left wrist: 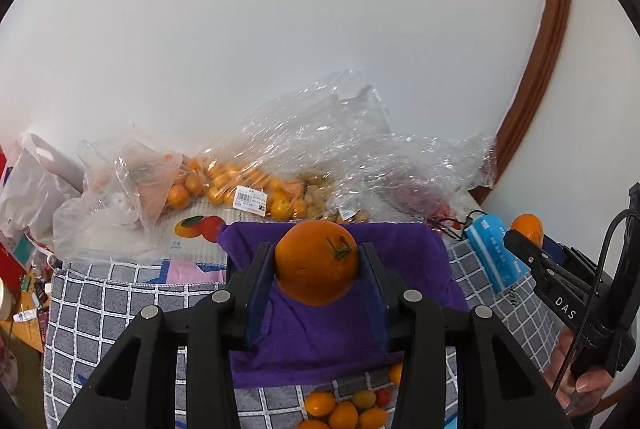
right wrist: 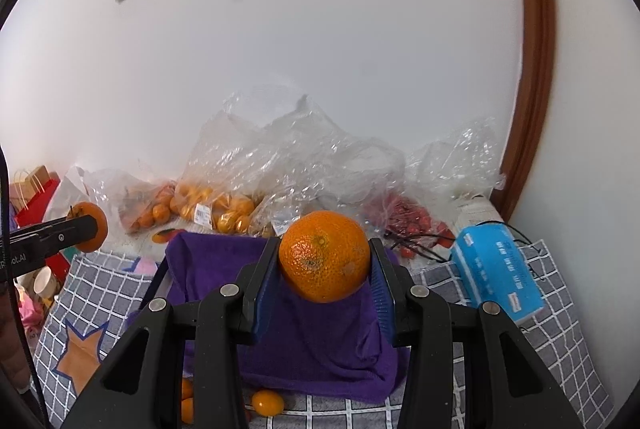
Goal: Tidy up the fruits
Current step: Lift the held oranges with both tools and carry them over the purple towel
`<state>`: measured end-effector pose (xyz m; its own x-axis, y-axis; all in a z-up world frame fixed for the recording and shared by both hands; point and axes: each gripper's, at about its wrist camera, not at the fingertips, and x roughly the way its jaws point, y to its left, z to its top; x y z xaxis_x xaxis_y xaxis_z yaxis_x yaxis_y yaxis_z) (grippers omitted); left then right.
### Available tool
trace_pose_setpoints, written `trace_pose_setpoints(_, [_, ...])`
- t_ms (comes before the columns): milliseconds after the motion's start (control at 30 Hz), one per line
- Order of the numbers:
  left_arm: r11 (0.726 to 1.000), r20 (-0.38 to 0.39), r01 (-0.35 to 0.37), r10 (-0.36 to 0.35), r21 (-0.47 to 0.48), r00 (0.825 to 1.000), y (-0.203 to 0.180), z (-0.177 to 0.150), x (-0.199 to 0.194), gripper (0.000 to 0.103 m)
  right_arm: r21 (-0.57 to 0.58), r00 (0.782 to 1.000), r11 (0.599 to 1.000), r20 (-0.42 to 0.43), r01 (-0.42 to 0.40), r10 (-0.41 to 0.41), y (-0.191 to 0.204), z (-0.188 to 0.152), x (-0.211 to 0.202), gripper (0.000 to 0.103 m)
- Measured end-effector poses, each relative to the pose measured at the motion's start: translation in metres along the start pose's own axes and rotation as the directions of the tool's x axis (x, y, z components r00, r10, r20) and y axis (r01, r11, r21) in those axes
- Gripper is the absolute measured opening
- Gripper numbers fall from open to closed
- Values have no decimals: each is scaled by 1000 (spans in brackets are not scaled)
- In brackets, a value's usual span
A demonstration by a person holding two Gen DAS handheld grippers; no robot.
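Observation:
My left gripper (left wrist: 317,261) is shut on an orange (left wrist: 316,263) with a green stem, held above a purple cloth (left wrist: 320,333) that lines a tray. My right gripper (right wrist: 325,261) is shut on a second orange (right wrist: 324,255) with a pitted skin, above the same purple cloth (right wrist: 312,341). In the left wrist view the right gripper (left wrist: 524,235) shows at the right edge with its orange (left wrist: 529,225). The right wrist view shows the left gripper (right wrist: 86,229) at the left edge, carrying its orange (right wrist: 88,231). Small loose fruits (left wrist: 344,409) lie in front of the cloth.
Clear plastic bags with small oranges (left wrist: 224,185), pale grapes (left wrist: 316,197) and red fruits (right wrist: 408,217) are piled against the white wall. A blue tissue pack (right wrist: 496,273) lies to the right on the grey checked cover (left wrist: 120,305). A brown door frame (right wrist: 536,69) stands at the right.

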<state>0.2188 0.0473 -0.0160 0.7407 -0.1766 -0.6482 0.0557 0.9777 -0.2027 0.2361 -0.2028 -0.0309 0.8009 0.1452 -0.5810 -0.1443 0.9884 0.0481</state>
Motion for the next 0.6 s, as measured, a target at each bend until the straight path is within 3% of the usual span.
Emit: trace_pose_setpoints(600, [1000, -161, -19, 17, -11, 987, 16, -6, 105, 40, 8, 989, 1000, -147, -7, 8, -1, -22, 98, 42])
